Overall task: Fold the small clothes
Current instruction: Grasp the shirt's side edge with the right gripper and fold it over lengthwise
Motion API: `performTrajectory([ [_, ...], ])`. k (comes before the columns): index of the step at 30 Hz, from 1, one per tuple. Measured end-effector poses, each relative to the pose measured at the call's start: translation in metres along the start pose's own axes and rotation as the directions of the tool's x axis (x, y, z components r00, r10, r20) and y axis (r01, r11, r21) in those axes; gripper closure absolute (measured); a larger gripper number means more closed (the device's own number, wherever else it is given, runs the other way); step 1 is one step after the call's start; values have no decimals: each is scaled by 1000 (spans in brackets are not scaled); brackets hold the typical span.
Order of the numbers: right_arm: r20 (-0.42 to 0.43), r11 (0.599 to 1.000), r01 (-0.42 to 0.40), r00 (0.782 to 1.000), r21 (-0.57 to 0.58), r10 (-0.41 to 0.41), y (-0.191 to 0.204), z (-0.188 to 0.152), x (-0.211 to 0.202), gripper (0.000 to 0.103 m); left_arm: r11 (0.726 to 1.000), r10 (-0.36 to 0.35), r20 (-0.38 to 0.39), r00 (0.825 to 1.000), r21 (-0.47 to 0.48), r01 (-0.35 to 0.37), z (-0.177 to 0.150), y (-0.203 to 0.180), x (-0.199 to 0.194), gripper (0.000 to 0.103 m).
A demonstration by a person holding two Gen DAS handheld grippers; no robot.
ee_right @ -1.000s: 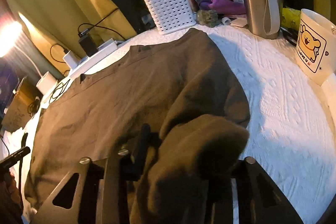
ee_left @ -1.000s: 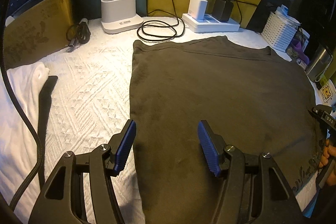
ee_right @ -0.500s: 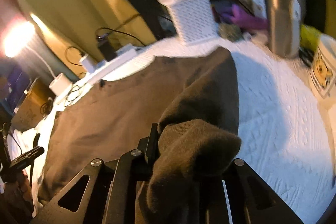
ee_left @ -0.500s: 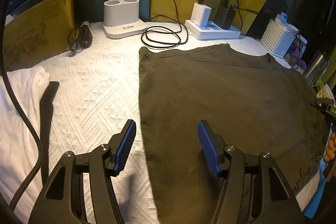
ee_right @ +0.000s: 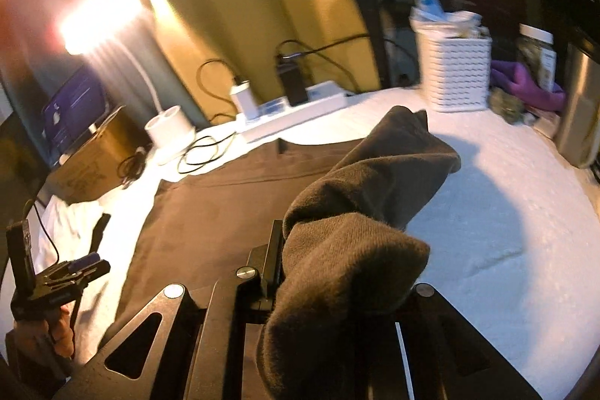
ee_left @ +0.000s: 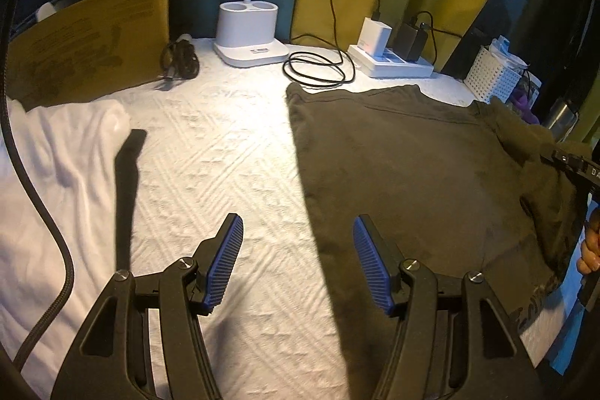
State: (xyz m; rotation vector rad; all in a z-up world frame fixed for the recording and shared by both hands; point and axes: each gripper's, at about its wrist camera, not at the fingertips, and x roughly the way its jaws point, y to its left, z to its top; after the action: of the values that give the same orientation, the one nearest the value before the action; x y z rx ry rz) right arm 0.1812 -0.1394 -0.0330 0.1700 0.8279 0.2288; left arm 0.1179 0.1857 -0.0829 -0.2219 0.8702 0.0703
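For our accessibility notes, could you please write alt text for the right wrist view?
The right gripper is shut on a lifted edge of a dark garment spread on a white cloth. A white basket stands behind.

One dark garment (ee_left: 405, 167), one white cloth (ee_left: 63, 152), two claws, perhaps two chargers.

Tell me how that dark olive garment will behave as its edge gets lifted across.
Probably floppy: the dark olive garment droops in thick rolls over the right gripper. It looks soft and fleecy, so likely grippy. The flat part may drag along the white textured cover.
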Motion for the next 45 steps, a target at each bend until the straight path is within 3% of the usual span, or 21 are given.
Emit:
performTrajectory([
  [14, -129, 984, -122, 986, -132, 105, 107, -30, 52, 90, 999, -37, 25, 999, -12, 38, -9, 32, -19, 42],
  [22, -196, 974, -100, 979, -205, 59, 144, -54, 77, 90, 998, -67, 40, 997, -6, 67, -10, 36, -27, 42],
  [30, -203, 946, -37, 979, -322, -31, 172, -75, 74, 90, 997, -81, 48, 996, -6, 81, -12, 36, -33, 41],
  [35, -214, 918, -44, 976, -395, -46, 194, -89, 68, 84, 997, -69, 59, 996, -21, 70, -15, 40, -41, 41],
  [36, -224, 916, -53, 974, -398, -41, 196, -92, 67, 81, 998, -65, 62, 996, -23, 66, -15, 40, -42, 41],
  [38, -247, 910, -86, 969, -405, -18, 202, -96, 65, 62, 998, -56, 67, 996, -29, 59, -15, 41, -45, 41],
  [39, -260, 908, -121, 966, -401, 14, 206, -99, 63, 37, 998, -50, 69, 996, -33, 53, -16, 42, -47, 41],
  [40, -265, 903, -158, 963, -399, 51, 211, -102, 59, 27, 998, -45, 70, 997, -38, 47, -15, 44, -47, 41],
  [45, -281, 872, -250, 950, -421, 137, 223, -116, 42, 27, 998, -8, 83, 996, -59, 13, -15, 47, -55, 41],
])
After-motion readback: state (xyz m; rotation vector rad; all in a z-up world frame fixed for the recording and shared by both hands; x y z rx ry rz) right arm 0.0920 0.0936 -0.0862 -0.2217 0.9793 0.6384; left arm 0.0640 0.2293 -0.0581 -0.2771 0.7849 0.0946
